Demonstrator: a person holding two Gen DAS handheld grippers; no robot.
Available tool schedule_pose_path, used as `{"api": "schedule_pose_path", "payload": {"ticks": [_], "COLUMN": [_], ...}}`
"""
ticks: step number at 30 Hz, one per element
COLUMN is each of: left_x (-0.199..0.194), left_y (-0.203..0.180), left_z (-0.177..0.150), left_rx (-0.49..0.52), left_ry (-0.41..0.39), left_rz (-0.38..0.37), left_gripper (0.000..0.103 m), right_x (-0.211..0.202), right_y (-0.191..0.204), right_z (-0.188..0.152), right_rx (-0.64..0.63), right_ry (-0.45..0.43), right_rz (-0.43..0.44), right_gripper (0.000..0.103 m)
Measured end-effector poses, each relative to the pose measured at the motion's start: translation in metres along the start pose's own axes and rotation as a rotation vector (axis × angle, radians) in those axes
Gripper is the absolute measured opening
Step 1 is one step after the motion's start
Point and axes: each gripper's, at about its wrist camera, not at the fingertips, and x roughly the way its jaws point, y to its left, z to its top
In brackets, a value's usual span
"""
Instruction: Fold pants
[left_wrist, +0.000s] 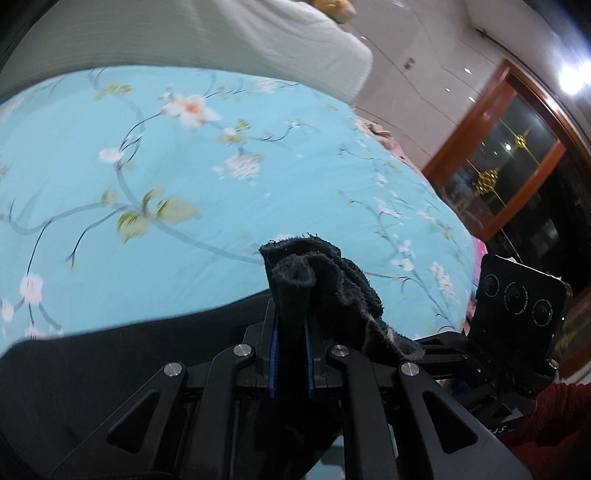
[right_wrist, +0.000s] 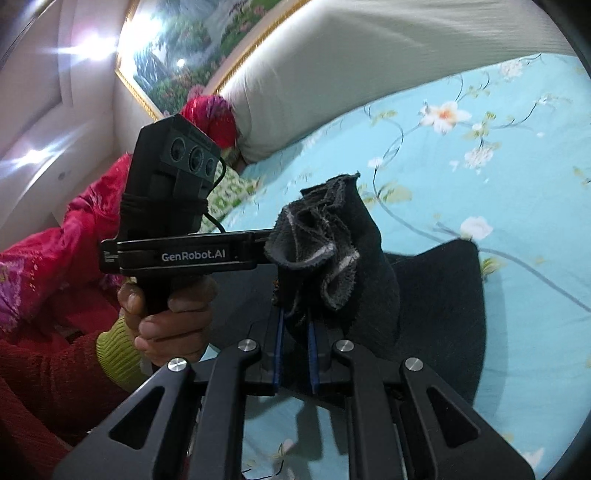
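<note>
Pants (left_wrist: 325, 280) hem bunched in both grippers' fingers (left_wrist: 274, 354) above bedspread (left_wrist: 147, 166).

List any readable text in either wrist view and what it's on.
"GenRobot.AI": white lettering on the side bar of the left gripper, seen in the right wrist view.
Small white print at that bar's left end: too small to read.
Faint letters on the dark body at the lower right edge of the left wrist view: blurred, unreadable.
Nothing else legible.
</note>
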Motion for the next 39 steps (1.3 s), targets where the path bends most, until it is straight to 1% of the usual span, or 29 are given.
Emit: {"api": "schedule_pose_path", "payload": {"ticks": [4, 10, 13, 16, 18, 20, 22, 23, 25, 27, 28, 31, 36, 39], "left_x": [0.0, -0.004, -0.009, -0.013, -0.016, -0.022, -0.029, -0.034, -0.044, -0.054, -0.062, -0.081, -0.108, -0.121], "left_y": [0.012, 0.022, 0.027, 0.032, 0.037, 0.041, 0.044, 0.046, 0.047, 0.048, 0.05, 0.053, 0.064, 0.07], "left_z": [-0.01, -0.021, -0.03, -0.04, -0.046, -0.053, -0.059, -0.062, -0.068, -0.073, -0.077, -0.087, -0.108, -0.121], "left_rx": [-0.043, -0.093, -0.118, -0.158, -0.193, -0.233, -0.262, -0.275, -0.296, -0.314, -0.329, -0.372, -0.473, -0.522], "left_ry": [-0.004, -0.015, -0.021, -0.021, -0.023, -0.033, -0.044, -0.052, -0.069, -0.087, -0.101, -0.138, -0.194, -0.212], "left_rz": [0.011, 0.046, 0.06, 0.079, 0.092, 0.106, 0.111, 0.114, 0.133, 0.146, 0.156, 0.197, 0.229, 0.251], "left_gripper": [0.01, 0.012, 0.011, 0.011, 0.011, 0.011, 0.012, 0.013, 0.022, 0.029, 0.035, 0.045, 0.054, 0.054], "right_x": [0.011, 0.022, 0.029, 0.032, 0.034, 0.036, 0.037, 0.038, 0.039, 0.04, 0.04, 0.041, 0.04, 0.04], "right_y": [0.001, 0.004, 0.009, 0.011, 0.014, 0.017, 0.023, 0.025, 0.029, 0.033, 0.034, 0.044, 0.056, 0.061], "right_z": [-0.003, -0.004, -0.005, -0.006, -0.009, -0.011, -0.012, -0.012, -0.013, -0.013, -0.014, -0.013, -0.003, 0.004], "right_rx": [-0.018, -0.041, -0.05, -0.052, -0.062, -0.071, -0.087, -0.095, -0.099, -0.101, -0.104, -0.129, -0.145, -0.159], "right_ry": [0.037, 0.08, 0.101, 0.118, 0.128, 0.135, 0.144, 0.149, 0.161, 0.171, 0.175, 0.185, 0.165, 0.154], "right_rz": [-0.011, -0.036, -0.039, -0.035, -0.034, -0.02, -0.016, -0.015, -0.008, 0.01, 0.019, 0.046, 0.079, 0.089], "right_gripper": [0.012, 0.016, 0.017, 0.022, 0.028, 0.039, 0.042, 0.043, 0.043, 0.043, 0.043, 0.043, 0.043, 0.043]}}
